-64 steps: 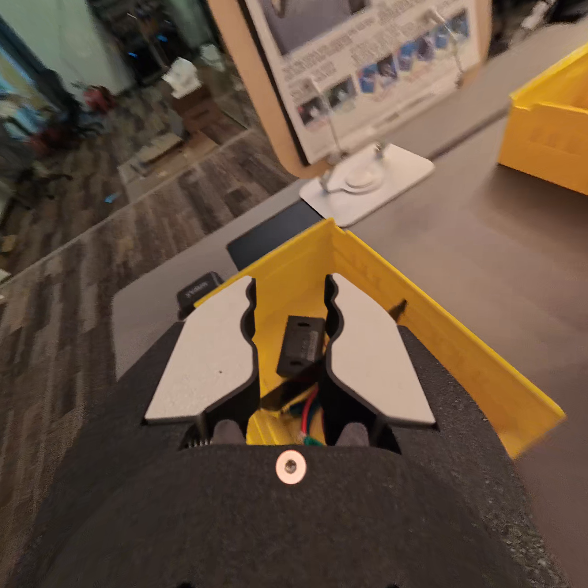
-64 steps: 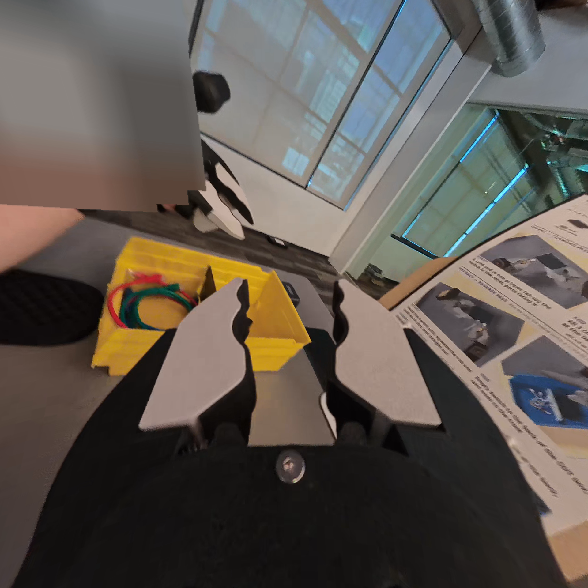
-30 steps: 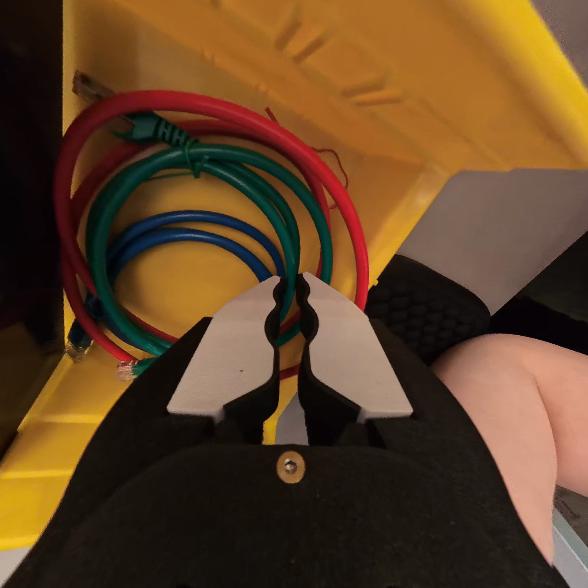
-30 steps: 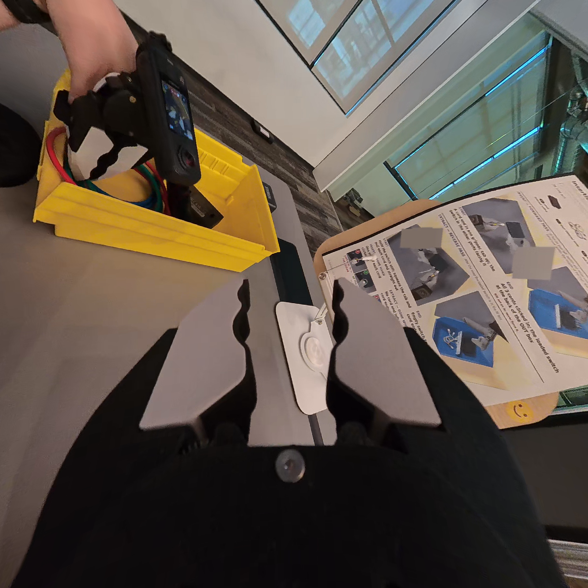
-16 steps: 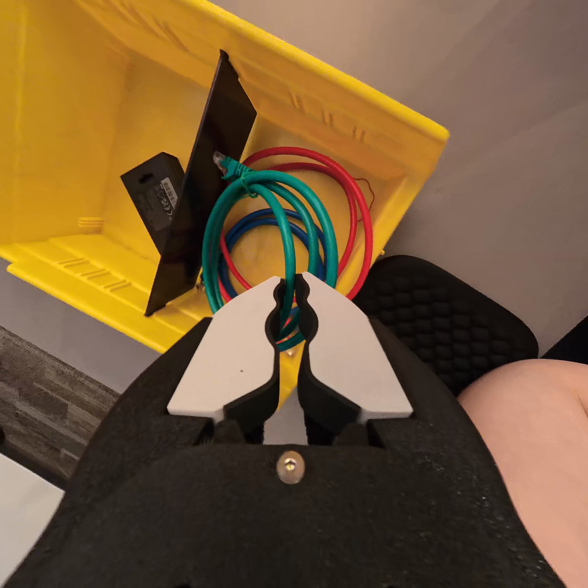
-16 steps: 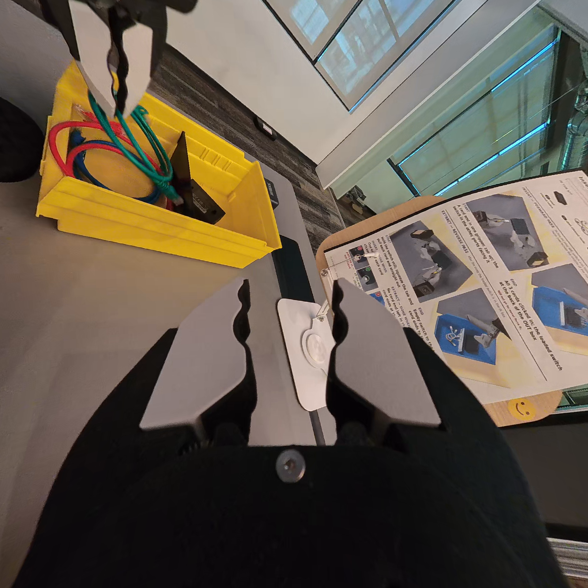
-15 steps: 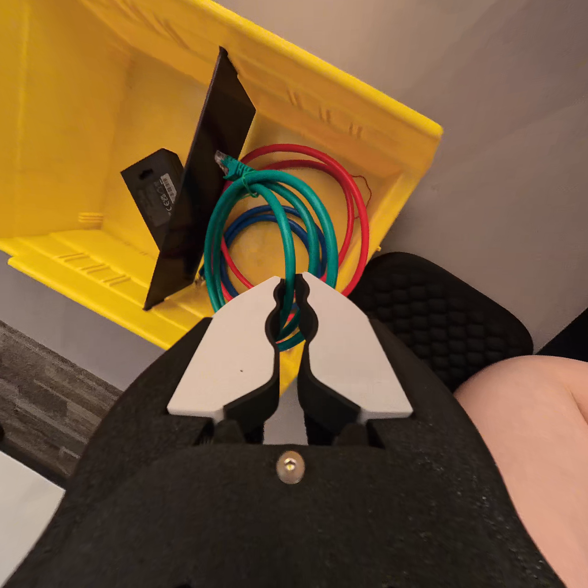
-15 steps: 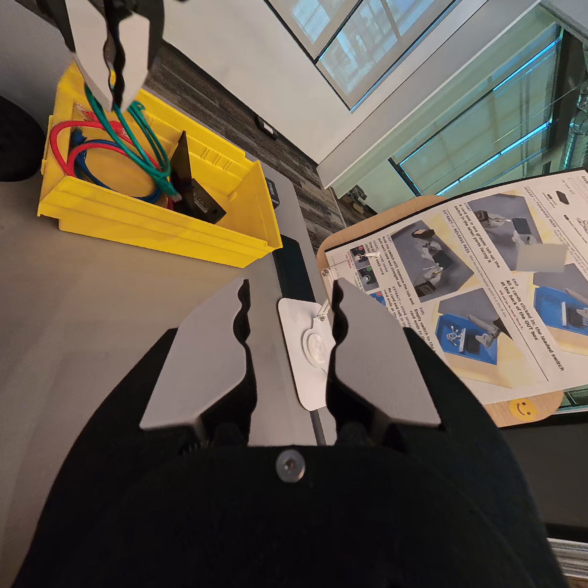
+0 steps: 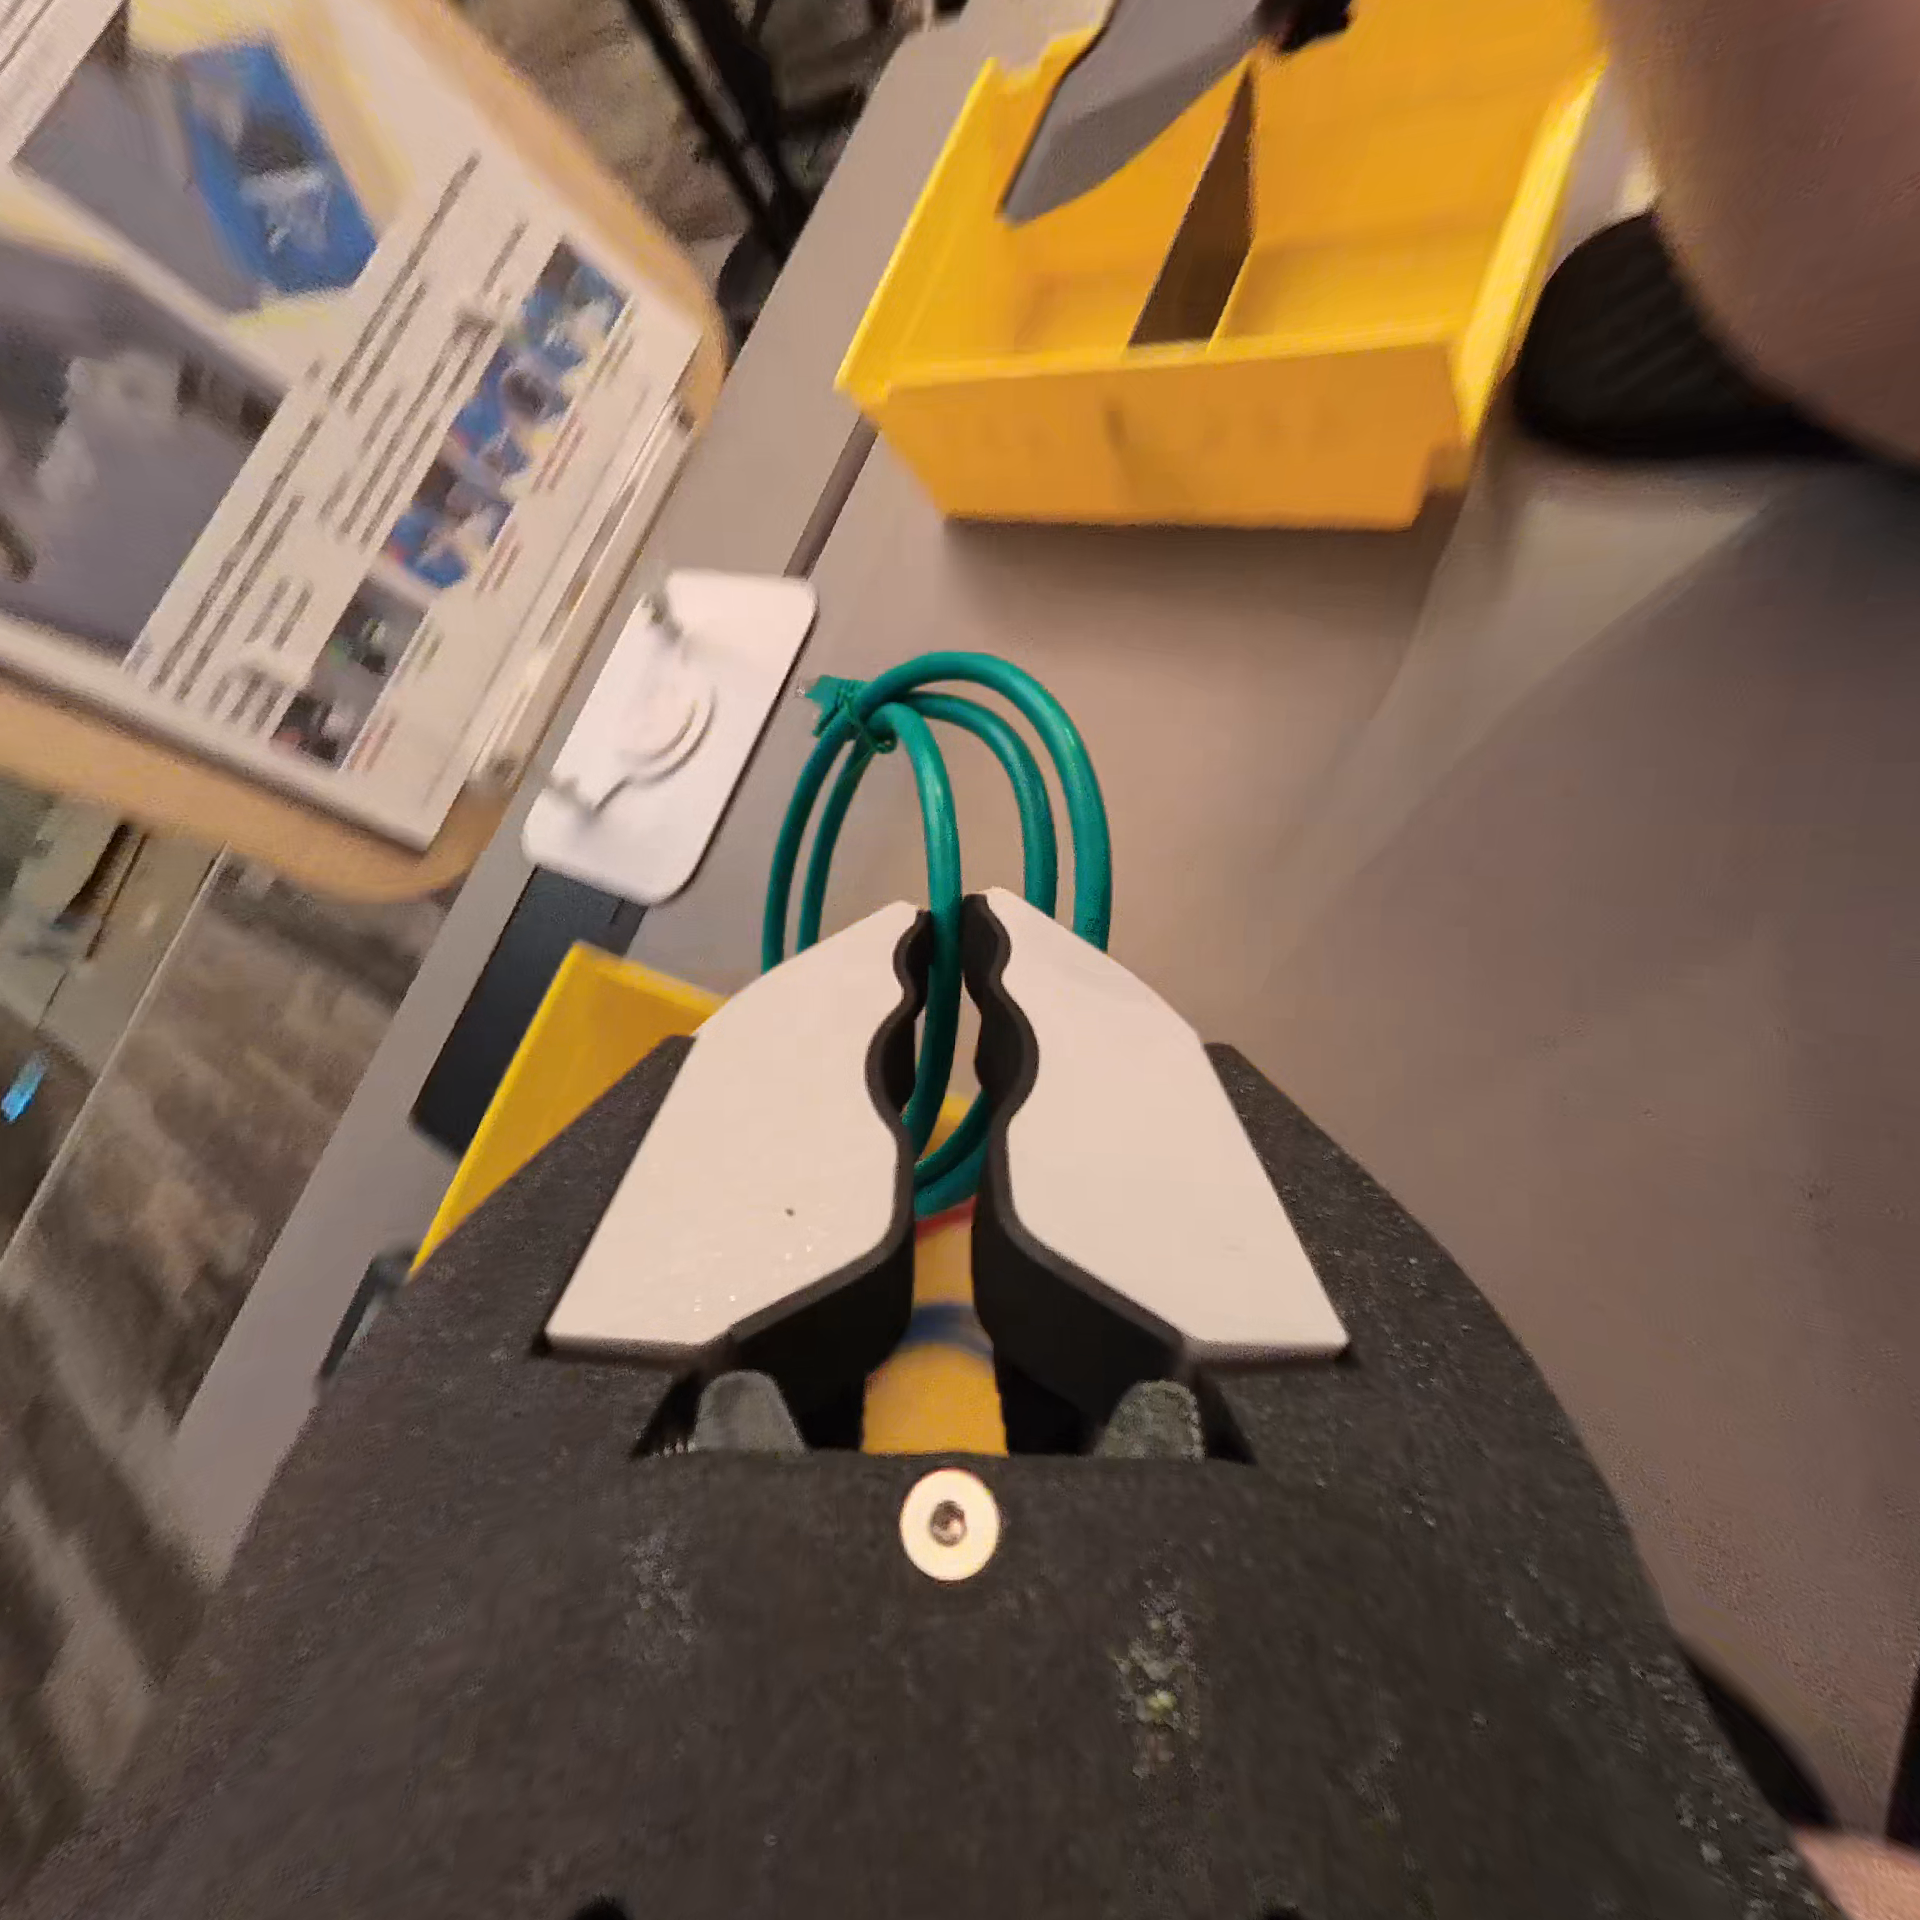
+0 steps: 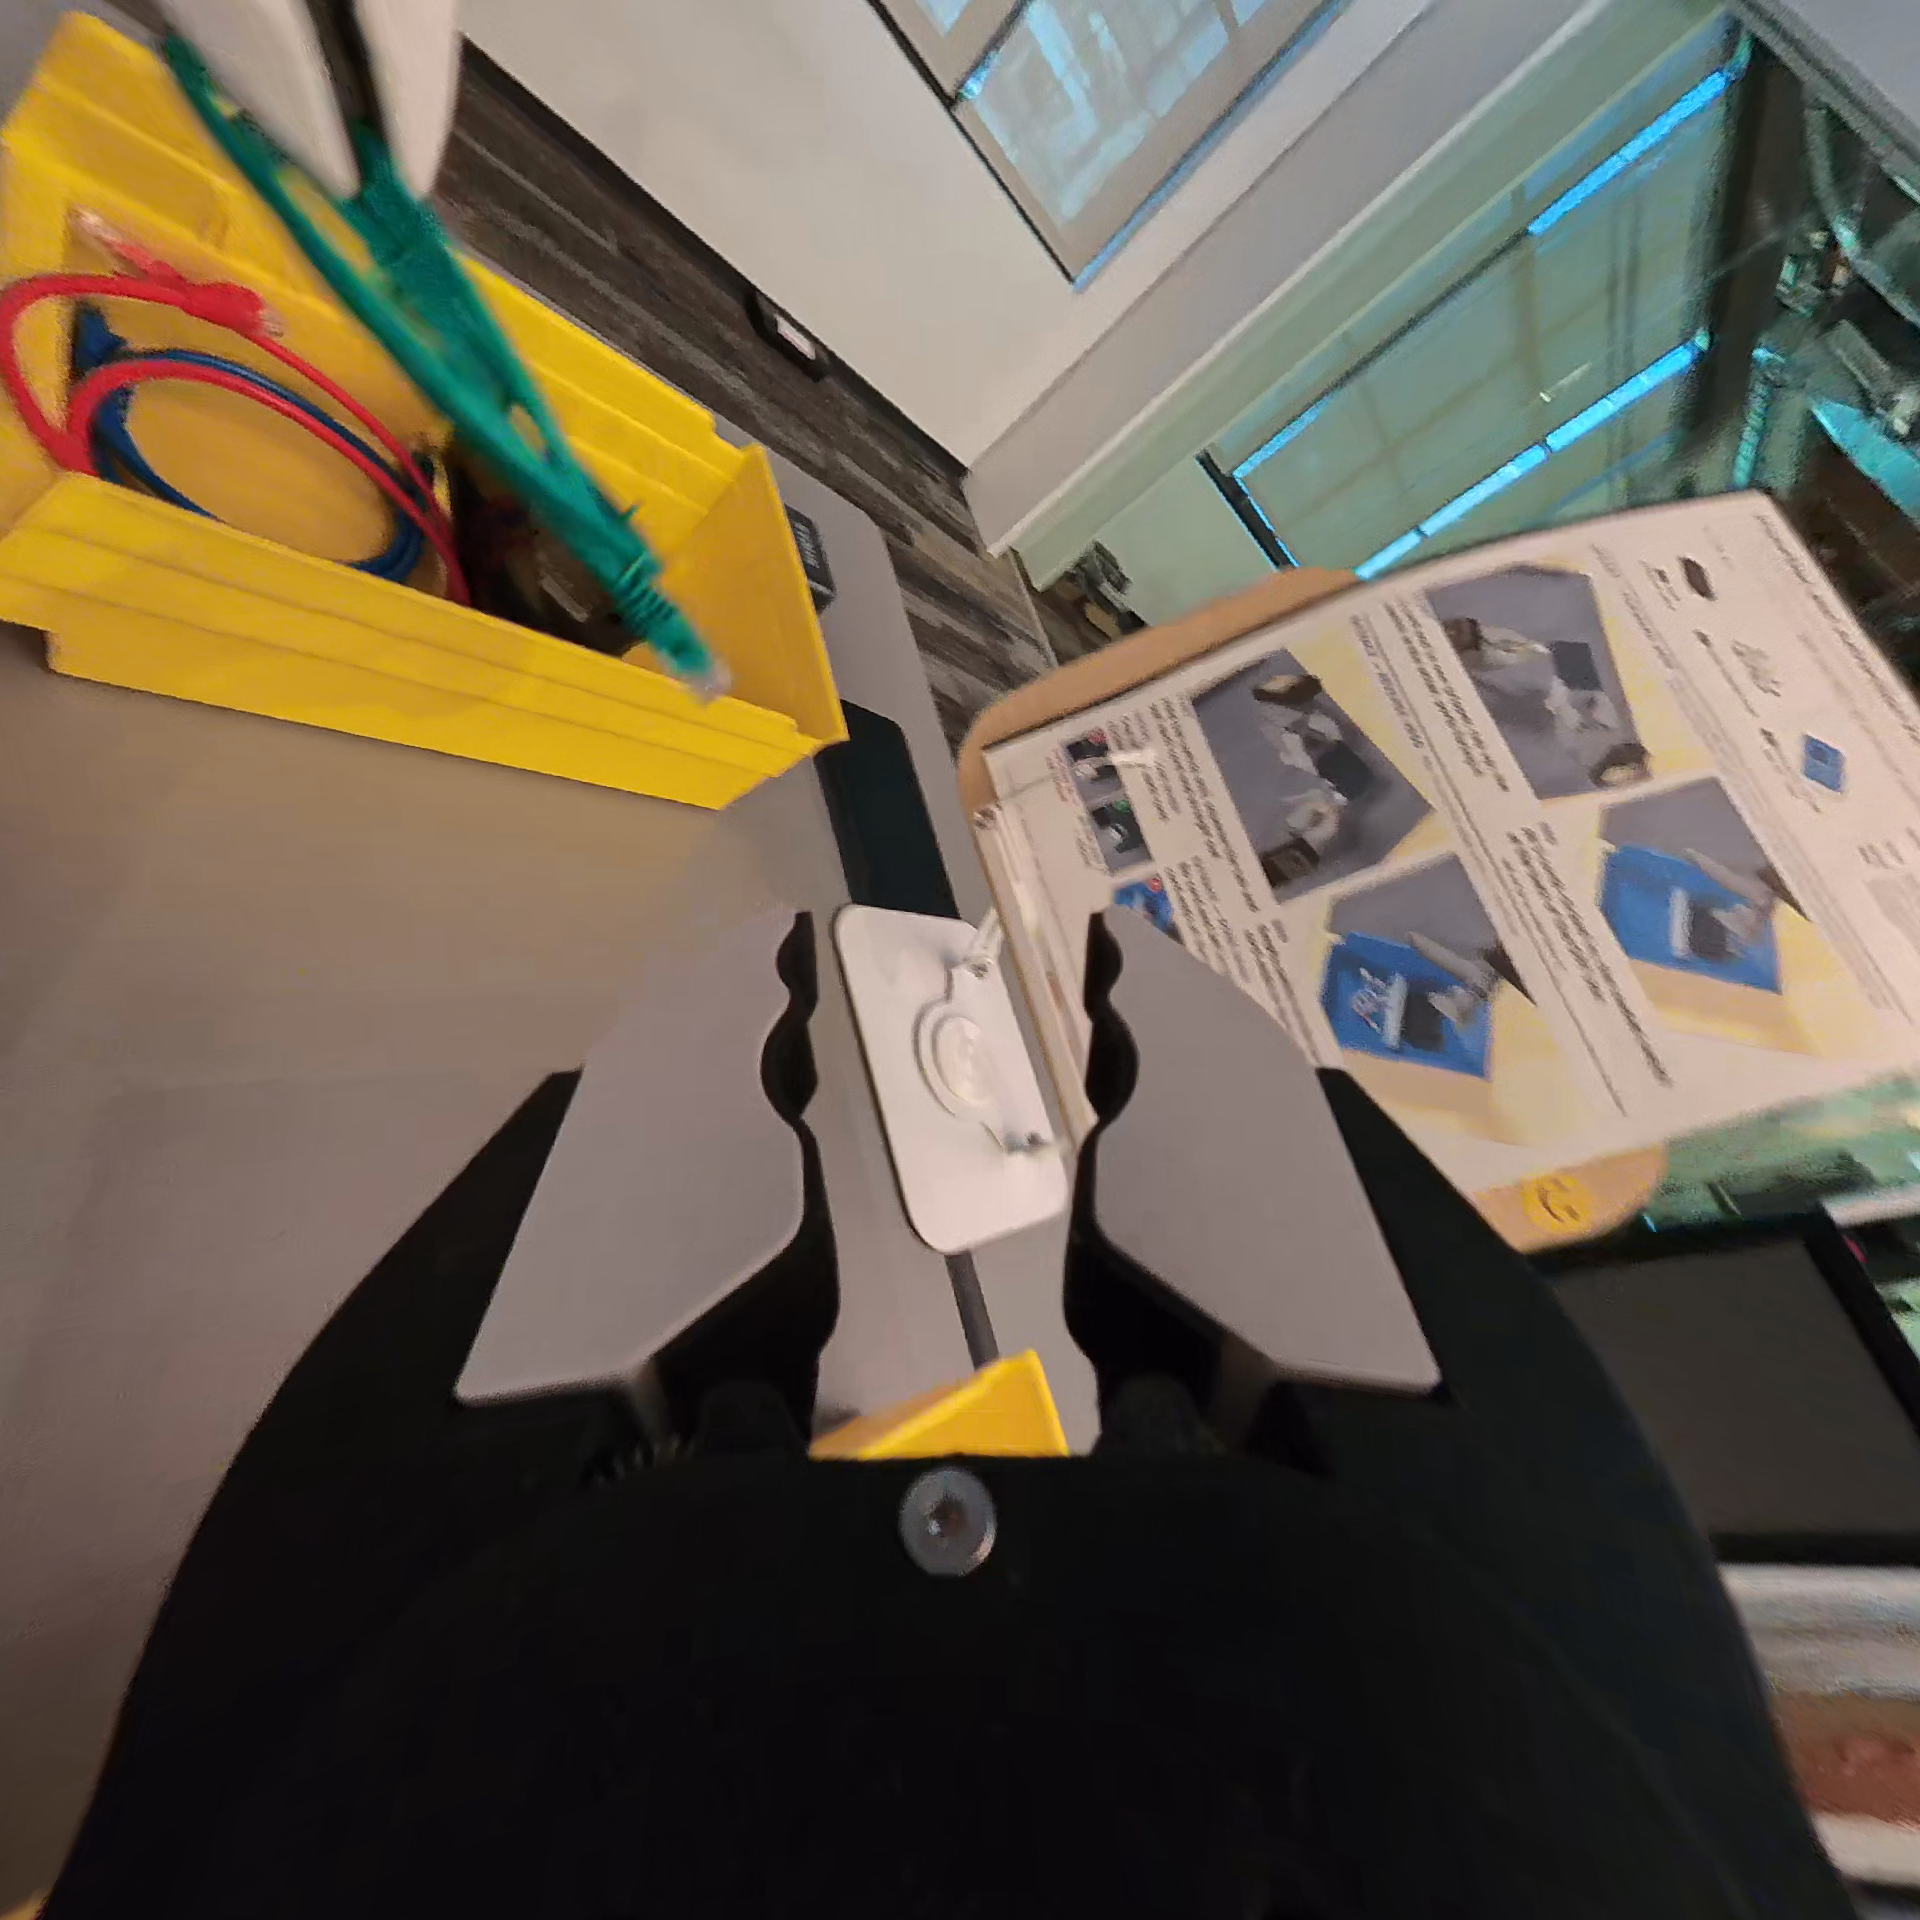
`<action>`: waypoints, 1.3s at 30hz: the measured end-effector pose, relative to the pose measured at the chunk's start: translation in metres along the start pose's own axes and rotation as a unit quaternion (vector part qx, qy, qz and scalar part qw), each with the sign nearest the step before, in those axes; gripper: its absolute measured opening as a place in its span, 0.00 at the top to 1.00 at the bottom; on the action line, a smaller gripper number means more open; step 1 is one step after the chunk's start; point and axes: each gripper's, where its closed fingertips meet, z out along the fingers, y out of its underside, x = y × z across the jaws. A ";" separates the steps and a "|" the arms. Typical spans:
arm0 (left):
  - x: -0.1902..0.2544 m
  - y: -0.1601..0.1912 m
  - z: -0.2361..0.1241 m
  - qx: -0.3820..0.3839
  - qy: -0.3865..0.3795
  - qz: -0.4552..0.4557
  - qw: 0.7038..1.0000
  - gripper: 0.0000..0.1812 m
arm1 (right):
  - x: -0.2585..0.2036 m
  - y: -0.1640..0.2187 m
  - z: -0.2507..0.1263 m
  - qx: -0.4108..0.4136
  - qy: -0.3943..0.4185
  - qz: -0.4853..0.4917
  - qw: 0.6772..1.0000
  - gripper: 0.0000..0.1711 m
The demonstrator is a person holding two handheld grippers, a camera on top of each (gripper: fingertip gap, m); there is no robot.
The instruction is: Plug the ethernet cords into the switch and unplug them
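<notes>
Ethernet cord, green (image 9: pixel 940 790), coiled: clamped in left hand-held gripper (image 9: pixel 943 920), lifted above the bench (image 9: pixel 1455 831), coil hanging plug-end down. Right hand-held gripper (image 10: pixel 945 956): fingers apart, empty, farther off. Switch apparently in the yellow bin (image 10: pixel 312 644), below the cord.

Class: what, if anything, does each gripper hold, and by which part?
The left gripper pinches the coiled green cord by one strand of its loop. The right gripper is open and holds nothing.

Black gripper (image 9: pixel 943 925) bodies, grey scalloped fingers (image 10: pixel 665 1164), one silver screw (image 9: pixel 948 1524).
</notes>
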 end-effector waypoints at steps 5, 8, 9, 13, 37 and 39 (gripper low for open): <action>0.044 -0.031 0.092 -0.001 0.034 -0.015 0.999 0.97 | 0.043 0.022 -0.051 -0.028 0.083 0.033 0.996 0.70; 0.070 -0.019 0.144 -0.036 0.046 -0.009 0.998 0.97 | 0.059 0.030 -0.080 -0.025 0.120 0.058 0.991 0.71; 0.080 -0.013 0.157 -0.047 0.055 -0.008 0.997 0.97 | 0.062 0.033 -0.087 -0.023 0.127 0.064 0.990 0.71; 0.112 0.003 0.192 -0.071 0.089 0.005 0.993 0.97 | 0.068 0.038 -0.098 -0.023 0.140 0.070 0.987 0.71; 0.039 0.057 0.049 -0.182 0.109 -0.049 0.976 0.78 | 0.077 0.040 -0.122 0.017 0.153 0.093 0.984 0.71; 0.032 0.107 0.011 -0.264 0.105 -0.056 0.957 0.80 | 0.078 0.042 -0.121 0.014 0.153 0.095 0.984 0.71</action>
